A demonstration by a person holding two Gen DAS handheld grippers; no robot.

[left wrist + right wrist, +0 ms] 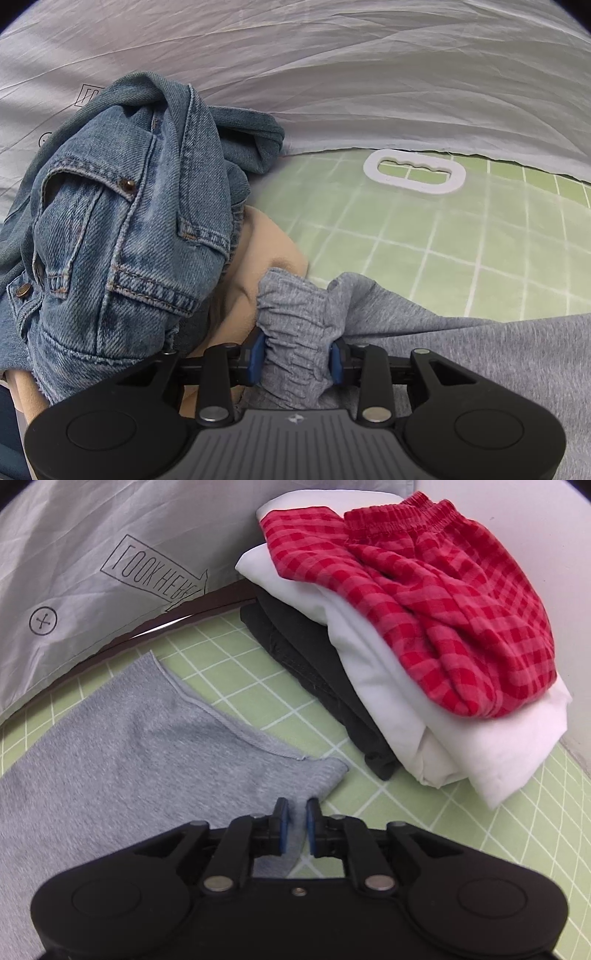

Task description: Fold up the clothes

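the grey garment (122, 738) lies spread on the green grid mat (424, 823), its length running between both grippers: left gripper (298, 356) clamped on its elastic waistband (295, 314), right gripper (294, 821) pinching its far corner near the mat's edge.

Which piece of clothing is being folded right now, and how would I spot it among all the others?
Find the green gridded mat. The grey sweat garment lies flat on it, between the denim jacket and the folded stack topped by red checked shorts. It alone is plain grey, gripped by both the left gripper and the right gripper.
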